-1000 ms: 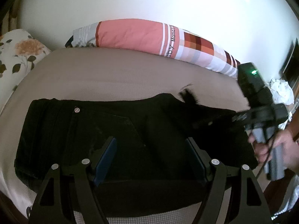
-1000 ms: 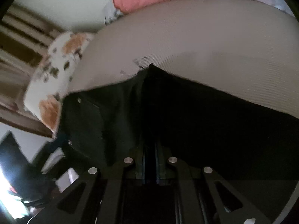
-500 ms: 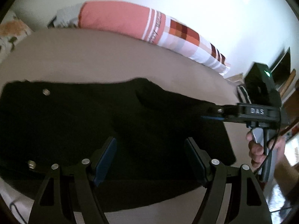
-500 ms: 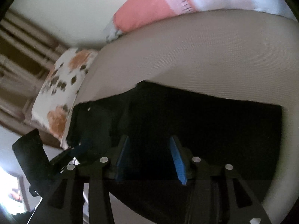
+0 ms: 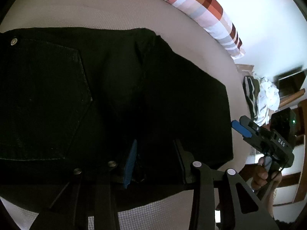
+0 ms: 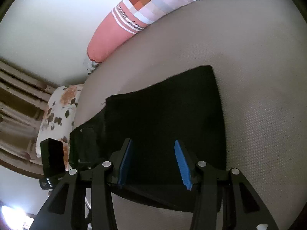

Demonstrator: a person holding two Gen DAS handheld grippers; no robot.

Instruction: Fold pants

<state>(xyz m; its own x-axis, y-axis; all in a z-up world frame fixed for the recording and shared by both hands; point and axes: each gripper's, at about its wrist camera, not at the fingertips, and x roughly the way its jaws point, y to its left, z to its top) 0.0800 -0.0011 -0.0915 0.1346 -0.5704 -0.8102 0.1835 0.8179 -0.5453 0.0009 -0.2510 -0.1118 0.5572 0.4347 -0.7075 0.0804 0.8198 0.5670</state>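
The black pants lie folded flat on the beige bed, back pocket and waistband rivets at the left. They also show in the right wrist view, where the legs are doubled over the seat. My left gripper is open, low over the near edge of the pants, with cloth between its blue pads. My right gripper is open and empty above the folded end. It also shows in the left wrist view, off the right edge of the pants, apart from them.
A long pink and checked bolster lies along the far edge by the white wall. A floral pillow sits at the head of the bed. Crumpled clothes and wooden furniture stand beyond the bed's right side.
My right gripper let go of the pant leg, opened and drew back off the right edge. The leg now lies flat. My left gripper moved closer and lower over the pants.
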